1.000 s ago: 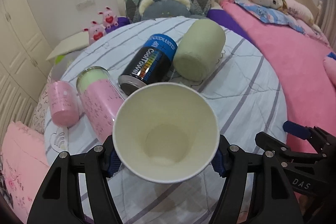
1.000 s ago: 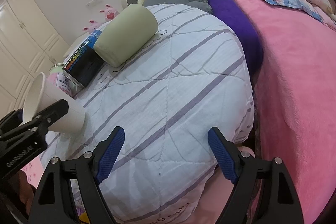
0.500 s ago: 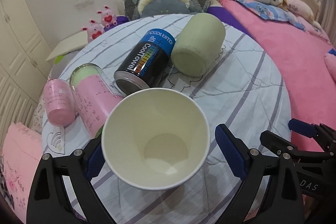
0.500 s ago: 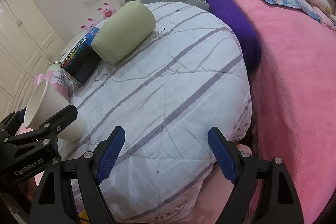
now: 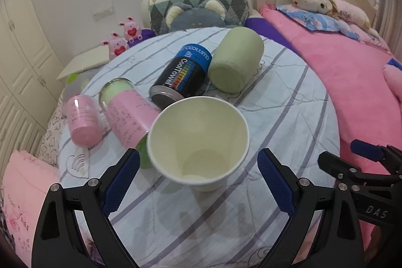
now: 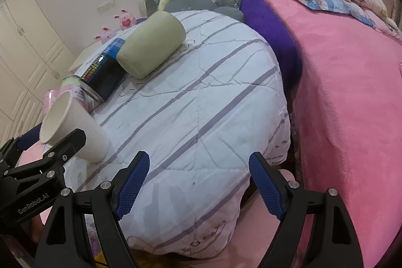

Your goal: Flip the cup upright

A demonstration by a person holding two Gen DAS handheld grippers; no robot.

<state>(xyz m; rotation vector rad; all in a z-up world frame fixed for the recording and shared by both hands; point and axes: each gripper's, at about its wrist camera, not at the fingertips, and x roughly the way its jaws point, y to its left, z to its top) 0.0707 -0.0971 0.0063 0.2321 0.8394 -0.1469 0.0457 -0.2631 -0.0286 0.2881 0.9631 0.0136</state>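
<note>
Left wrist view: the paper cup (image 5: 198, 142) stands mouth-up on the striped quilt (image 5: 289, 117), its base on the fabric, leaning slightly toward the camera. The left gripper (image 5: 198, 180) is spread wide; its blue fingers (image 5: 120, 177) flank the cup on either side with visible gaps and hold nothing. Just behind the cup lie a black can (image 5: 181, 77), a green cup (image 5: 233, 64) on its side, a pink-labelled jar (image 5: 125, 114) and a pink cup (image 5: 83, 119). The right gripper's black body shows at the lower right edge.

Right wrist view: the paper cup (image 6: 72, 127) sits at the near left edge of the quilt (image 6: 201, 104), visibly tilted, rim leaning toward the left gripper (image 6: 50, 150), whose black arm crosses in front of its wall; contact cannot be judged here. The right gripper (image 6: 198, 182) is wide open, empty, well apart from the cup.

Assessment: the flip appears essentially complete; the step in hand is a clean release. The soft quilt gives poor footing. Recommend drawing the left gripper straight back along its own axis, fingers kept fully spread, no sideways drift, so neither pad clips the rim and topples the cup.
</note>
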